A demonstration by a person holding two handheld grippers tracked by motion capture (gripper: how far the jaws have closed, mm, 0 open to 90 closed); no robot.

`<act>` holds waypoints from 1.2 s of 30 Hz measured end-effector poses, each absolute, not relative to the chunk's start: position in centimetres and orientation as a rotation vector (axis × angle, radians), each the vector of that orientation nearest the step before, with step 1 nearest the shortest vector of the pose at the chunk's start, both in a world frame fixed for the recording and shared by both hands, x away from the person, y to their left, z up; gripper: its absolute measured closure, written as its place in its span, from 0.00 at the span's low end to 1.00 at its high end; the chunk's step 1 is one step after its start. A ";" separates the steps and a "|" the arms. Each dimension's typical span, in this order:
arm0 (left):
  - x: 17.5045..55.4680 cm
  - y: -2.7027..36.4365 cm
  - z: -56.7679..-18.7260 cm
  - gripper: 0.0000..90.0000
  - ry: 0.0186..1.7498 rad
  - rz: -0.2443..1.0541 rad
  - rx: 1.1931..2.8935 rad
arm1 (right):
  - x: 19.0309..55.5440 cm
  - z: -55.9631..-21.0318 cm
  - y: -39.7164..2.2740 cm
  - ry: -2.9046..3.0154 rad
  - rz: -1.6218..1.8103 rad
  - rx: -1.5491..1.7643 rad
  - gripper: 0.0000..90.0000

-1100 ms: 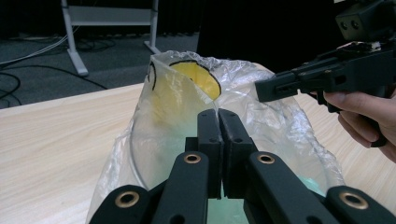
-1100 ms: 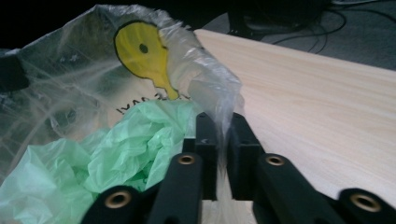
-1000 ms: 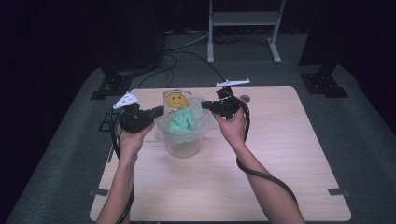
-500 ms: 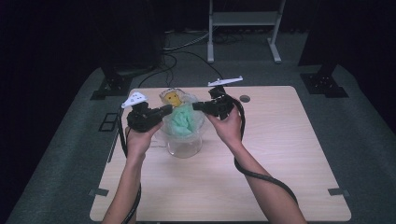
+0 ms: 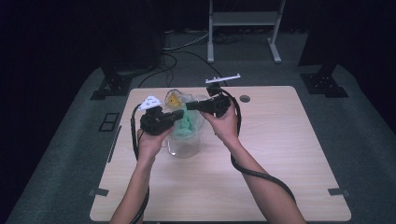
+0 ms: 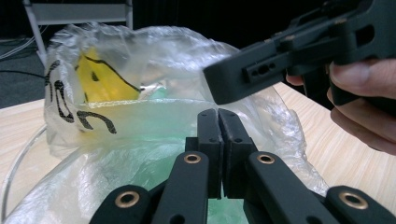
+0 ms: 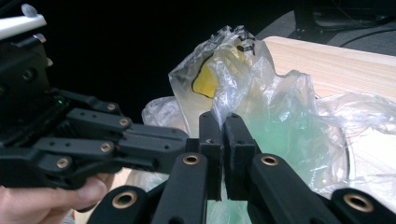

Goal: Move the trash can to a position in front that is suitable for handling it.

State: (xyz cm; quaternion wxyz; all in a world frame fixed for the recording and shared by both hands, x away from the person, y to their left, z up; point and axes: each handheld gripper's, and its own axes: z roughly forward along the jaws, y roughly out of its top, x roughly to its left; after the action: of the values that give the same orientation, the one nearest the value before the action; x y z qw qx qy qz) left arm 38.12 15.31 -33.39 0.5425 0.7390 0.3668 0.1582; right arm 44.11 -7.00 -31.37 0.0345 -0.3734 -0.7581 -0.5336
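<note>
Green contents blurred behind crinkled bag, bag's black lettering unreadable, bowl partly covered

Crumpled clear plastic bag, green contents, seemingly in glass bowl.

We count one crinkled clear plastic bag, one clear glass bowl, two black two-jaw grippers, one pale wooden table.
</note>
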 end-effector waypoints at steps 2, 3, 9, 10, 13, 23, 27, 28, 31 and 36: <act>38.1 15.2 -33.4 0.98 0.870 0.377 1.763 | 44.2 -31.4 -6.9 -2.309 -1.644 -1.142 0.96; 38.1 15.2 -33.5 0.98 0.871 0.376 1.763 | 44.2 -31.4 -6.9 -2.291 -1.644 -1.136 0.95; 38.0 14.8 -33.6 0.98 0.860 0.365 1.775 | 44.5 -31.6 -6.5 -2.239 -1.649 -1.108 0.85; 38.0 14.7 -33.6 0.98 0.856 0.366 1.778 | 44.5 -31.6 -6.4 -2.244 -1.646 -1.102 0.83; 37.9 14.6 -33.5 0.98 0.851 0.365 1.782 | 44.5 -31.5 -6.2 -2.274 -1.639 -1.109 0.80; 37.3 14.4 -33.3 0.97 0.831 0.375 1.787 | 44.3 -31.3 -5.1 -2.386 -1.591 -1.161 0.91; 36.9 14.7 -33.2 0.87 0.839 0.379 1.773 | 44.2 -31.4 -5.2 -2.425 -1.593 -1.186 0.99; 36.7 14.9 -33.1 0.83 0.844 0.381 1.767 | 44.2 -31.4 -5.3 -2.425 -1.596 -1.189 1.00; 36.2 15.3 -33.0 0.73 0.836 0.394 1.752 | 44.1 -31.4 -5.5 -2.427 -1.611 -1.193 1.00; 35.2 15.9 -33.0 0.57 0.830 0.411 1.734 | 43.8 -31.3 -5.9 -2.407 -1.648 -1.202 1.00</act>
State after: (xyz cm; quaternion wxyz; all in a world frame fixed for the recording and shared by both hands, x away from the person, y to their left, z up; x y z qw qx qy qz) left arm 35.23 15.87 -32.97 0.5545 0.7341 0.3514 0.1739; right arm 43.81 -5.89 -31.26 -0.0069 -0.3811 -0.7628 -0.5223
